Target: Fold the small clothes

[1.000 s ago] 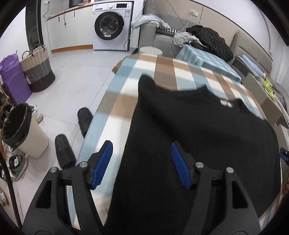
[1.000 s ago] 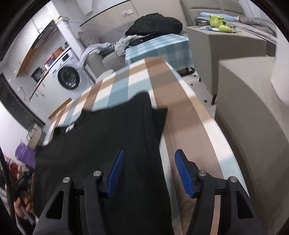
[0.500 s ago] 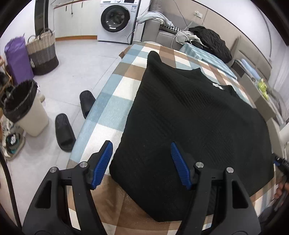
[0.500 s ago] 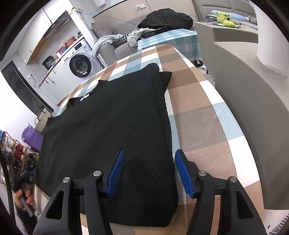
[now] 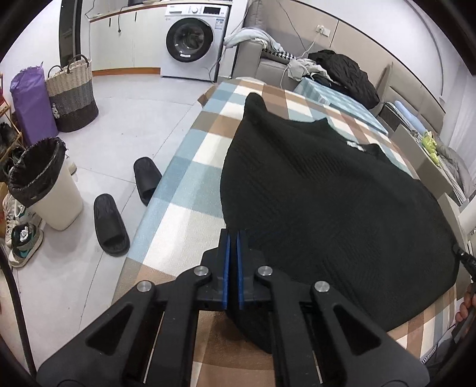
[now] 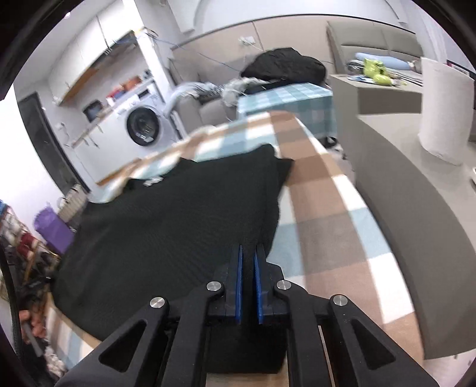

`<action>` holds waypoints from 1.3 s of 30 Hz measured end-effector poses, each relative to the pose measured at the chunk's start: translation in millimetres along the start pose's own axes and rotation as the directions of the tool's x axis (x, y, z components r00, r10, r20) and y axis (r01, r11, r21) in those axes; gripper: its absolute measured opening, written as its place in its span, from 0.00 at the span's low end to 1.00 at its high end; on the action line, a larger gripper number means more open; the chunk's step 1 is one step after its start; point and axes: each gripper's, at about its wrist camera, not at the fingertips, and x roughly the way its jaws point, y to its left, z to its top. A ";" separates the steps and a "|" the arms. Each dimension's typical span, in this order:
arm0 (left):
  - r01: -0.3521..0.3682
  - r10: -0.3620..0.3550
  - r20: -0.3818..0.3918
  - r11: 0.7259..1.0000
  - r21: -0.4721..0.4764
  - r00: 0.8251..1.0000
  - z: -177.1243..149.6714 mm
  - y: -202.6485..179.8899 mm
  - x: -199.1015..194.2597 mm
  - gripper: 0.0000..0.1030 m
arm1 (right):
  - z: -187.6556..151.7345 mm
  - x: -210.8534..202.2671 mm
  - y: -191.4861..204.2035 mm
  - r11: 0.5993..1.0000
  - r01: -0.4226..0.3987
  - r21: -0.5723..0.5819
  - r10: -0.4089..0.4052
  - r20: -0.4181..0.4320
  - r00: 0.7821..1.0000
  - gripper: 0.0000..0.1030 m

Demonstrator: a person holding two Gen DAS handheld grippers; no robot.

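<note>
The black sweater [image 5: 321, 190] lies spread flat on the checked table [image 5: 190, 190]. The left gripper [image 5: 233, 238] has its blue pads pressed together on the near left hem corner of the sweater. The right gripper [image 6: 247, 250] is pinched in the same way on the near right hem corner of it.

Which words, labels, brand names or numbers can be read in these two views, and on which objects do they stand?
No text can be read.
White neck label on the black knitted sweater: too small.
Sticker and control panel on the white washing machine: print too small.
Right wrist view: blurred, nothing legible.
</note>
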 end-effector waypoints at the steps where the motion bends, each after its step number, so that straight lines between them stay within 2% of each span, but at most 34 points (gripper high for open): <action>1: -0.005 0.005 -0.007 1.000 -0.001 1.000 -1.7 0.7 0.8 0.02 | -1.9 7.5 -3.2 0.999 0.034 0.005 -0.034 -0.036 0.999 0.07; 4: -0.005 0.004 -0.033 1.000 -0.016 0.999 -4.9 3.2 1.1 0.03 | -7.0 16.6 -5.5 0.998 0.060 0.005 -0.060 -0.089 0.994 0.09; 6: 0.002 -0.004 -0.051 0.999 -0.037 0.999 -8.4 6.3 -1.8 0.06 | -9.6 13.9 -5.5 0.999 0.042 0.001 -0.042 -0.093 0.995 0.22; 7: 0.013 -0.015 -0.056 0.999 -0.041 0.998 -10.0 7.2 -4.3 0.13 | -10.7 12.0 -6.7 1.000 0.028 0.007 -0.027 -0.094 0.995 0.25; 8: 0.025 -0.027 -0.054 0.999 -0.046 0.998 -11.9 8.5 -6.9 0.26 | -12.3 10.4 -9.0 1.000 0.000 0.019 0.002 -0.097 0.995 0.28; 9: 0.030 -0.032 -0.052 0.998 -0.049 0.998 -13.4 9.4 -8.4 0.35 | -14.4 9.5 -11.8 0.999 -0.022 0.034 0.025 -0.099 0.995 0.30; 10: 0.030 -0.033 -0.050 0.998 -0.054 0.998 -14.8 10.3 -8.8 0.51 | -16.9 9.3 -12.6 0.999 -0.022 0.040 0.026 -0.103 0.994 0.30; 11: 0.037 -0.040 -0.047 0.997 -0.062 0.998 -15.8 10.8 -8.4 0.54 | -18.8 11.5 -14.7 0.999 -0.014 0.043 0.019 -0.107 0.994 0.30; 13: 0.061 -0.065 -0.055 0.996 -0.069 0.996 -16.6 9.7 -5.6 0.54 | -20.7 14.6 -14.8 0.999 -0.015 0.051 0.021 -0.107 0.994 0.30; 15: 0.085 -0.089 -0.054 0.994 -0.070 0.995 -16.3 7.6 -2.2 0.39 | -19.1 12.8 -10.1 0.999 -0.025 0.048 0.029 -0.077 0.997 0.07; 16: 0.089 -0.093 -0.052 0.994 -0.068 0.994 -15.9 6.6 -1.2 0.19 | -17.9 10.6 -6.1 0.999 -0.037 0.038 0.039 -0.067 0.997 0.07; 17: 0.096 -0.099 -0.044 0.994 -0.060 0.994 -15.3 5.5 -1.8 0.06 | -16.0 6.0 -1.7 0.999 -0.039 0.025 0.040 -0.041 0.998 0.07; 19: 0.077 -0.078 -0.016 0.995 -0.058 0.997 -14.7 6.2 -4.5 0.05 | -13.1 -3.1 2.5 0.999 -0.051 0.005 0.051 0.000 0.999 0.07; 20: 0.073 -0.073 -0.006 0.995 -0.062 0.997 -15.2 8.2 -5.9 0.05 | -12.7 -4.3 2.2 1.000 -0.029 -0.003 0.029 -0.002 1.000 0.07; 24: 0.077 -0.079 -0.022 0.992 -0.099 0.997 -19.3 19.3 -2.3 0.05 | -18.0 7.1 -9.3 0.999 0.045 0.008 -0.044 -0.062 0.997 0.06; 26: 0.080 -0.083 -0.024 0.992 -0.097 0.996 -19.7 18.3 -5.5 0.06 | -20.6 8.2 -11.3 0.999 0.044 0.015 -0.043 -0.070 0.997 0.06; 27: 0.079 -0.083 -0.027 0.991 -0.103 0.996 -19.7 19.1 -7.2 0.07 | -20.1 6.2 -10.0 0.999 0.052 0.006 -0.051 -0.068 0.996 0.13; 28: 0.081 -0.086 -0.036 0.990 -0.112 0.996 -19.7 19.9 -8.3 0.12 | -19.0 5.0 -8.9 0.998 0.063 0.000 -0.063 -0.074 0.995 0.16; 29: 0.078 -0.085 -0.047 0.990 -0.121 0.995 -19.6 21.0 -9.4 0.21 | -18.1 3.6 -8.6 0.998 0.068 -0.001 -0.068 -0.085 0.994 0.23; 30: 0.077 -0.085 -0.054 0.989 -0.128 0.995 -20.4 22.5 -11.3 0.25 | -17.3 1.8 -8.7 0.998 0.067 0.008 -0.066 -0.088 0.994 0.33; 33: 0.084 -0.090 -0.034 0.985 -0.152 0.995 -25.7 26.8 -23.2 0.37 | -17.9 -15.0 -9.8 0.998 0.045 0.031 -0.043 -0.055 0.998 0.47; 34: 0.084 -0.089 -0.030 0.984 -0.158 0.996 -28.1 27.7 -27.8 0.47 | -18.6 -19.7 -9.7 0.999 0.037 0.035 -0.036 -0.049 0.998 0.51; 35: 0.083 -0.089 -0.029 0.982 -0.168 0.996 -30.8 28.0 -31.7 0.59 | -20.7 -26.4 -10.7 0.999 0.025 0.044 -0.023 -0.043 0.999 0.61; 36: 0.087 -0.094 -0.032 0.981 -0.171 0.995 -33.8 27.7 -34.7 0.64 | -22.8 -30.4 -11.2 0.998 0.022 0.055 -0.020 -0.038 0.999 0.67; 39: 0.089 -0.097 -0.057 0.987 -0.134 0.994 -40.9 22.2 -42.0 0.67 | -31.5 -38.9 -14.3 0.994 0.042 0.100 -0.038 -0.038 0.999 0.68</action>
